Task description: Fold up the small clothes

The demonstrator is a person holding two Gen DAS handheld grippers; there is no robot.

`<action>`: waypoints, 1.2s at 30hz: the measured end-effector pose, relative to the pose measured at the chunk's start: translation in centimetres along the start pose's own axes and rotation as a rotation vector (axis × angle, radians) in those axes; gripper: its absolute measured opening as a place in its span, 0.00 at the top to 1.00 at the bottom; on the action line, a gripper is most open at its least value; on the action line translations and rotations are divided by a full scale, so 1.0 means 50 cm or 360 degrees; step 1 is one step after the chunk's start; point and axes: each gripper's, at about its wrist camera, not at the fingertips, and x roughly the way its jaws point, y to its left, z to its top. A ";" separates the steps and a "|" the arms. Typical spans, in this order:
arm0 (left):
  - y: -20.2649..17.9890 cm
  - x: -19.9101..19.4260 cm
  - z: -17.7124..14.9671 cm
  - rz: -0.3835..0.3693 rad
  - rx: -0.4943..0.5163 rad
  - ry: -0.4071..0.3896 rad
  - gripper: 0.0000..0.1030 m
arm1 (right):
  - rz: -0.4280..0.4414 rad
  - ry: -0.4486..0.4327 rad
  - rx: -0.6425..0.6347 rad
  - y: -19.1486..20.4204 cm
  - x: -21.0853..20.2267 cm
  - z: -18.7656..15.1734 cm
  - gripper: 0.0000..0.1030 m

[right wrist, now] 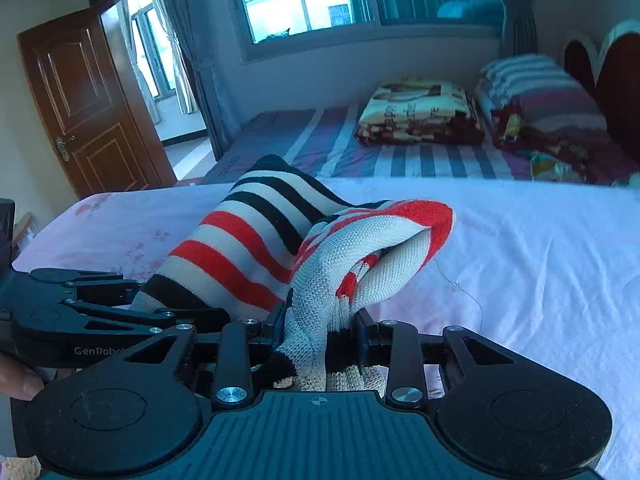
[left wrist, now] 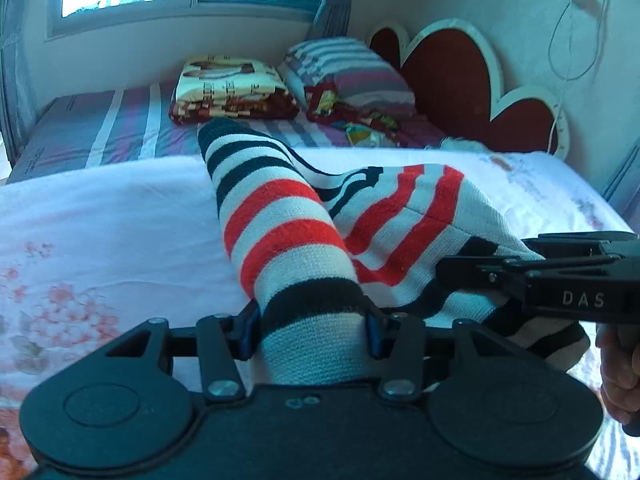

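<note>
A small knit garment (left wrist: 288, 216) with red, white and black stripes is held up over a white floral sheet (left wrist: 100, 232). My left gripper (left wrist: 312, 328) is shut on its near striped end. My right gripper (left wrist: 460, 276) comes in from the right in the left wrist view and is shut on the garment's other near edge. In the right wrist view the garment (right wrist: 256, 240) bunches between my right gripper's (right wrist: 320, 332) fingers, and my left gripper (right wrist: 160, 312) holds it from the left. The garment's far end droops toward the bed.
A folded patterned blanket (left wrist: 232, 88) and a striped pillow (left wrist: 352, 76) lie at the back on the striped bed (left wrist: 100, 128). A red headboard (left wrist: 452, 80) stands at the right. A wooden door (right wrist: 88, 100) stands open on the left.
</note>
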 end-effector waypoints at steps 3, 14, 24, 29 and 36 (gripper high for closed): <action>0.022 -0.041 -0.003 -0.0015 0.0009 -0.0042 0.55 | -0.0026 -0.0039 -0.0049 0.067 -0.022 0.004 0.68; 0.216 -0.216 -0.078 0.0136 -0.0082 -0.0054 0.55 | 0.0148 -0.0053 -0.0158 0.380 0.056 0.004 0.68; 0.385 -0.313 -0.205 0.0199 -0.0321 0.0018 0.54 | 0.0366 0.0088 -0.0210 0.600 0.162 -0.081 0.68; 0.465 -0.292 -0.268 0.0065 -0.0541 0.0001 0.38 | 0.0349 0.0271 0.0017 0.544 0.245 -0.139 0.67; 0.523 -0.350 -0.303 -0.0049 -0.0635 -0.0103 0.35 | 0.0435 0.0242 0.0351 0.462 0.254 -0.127 0.60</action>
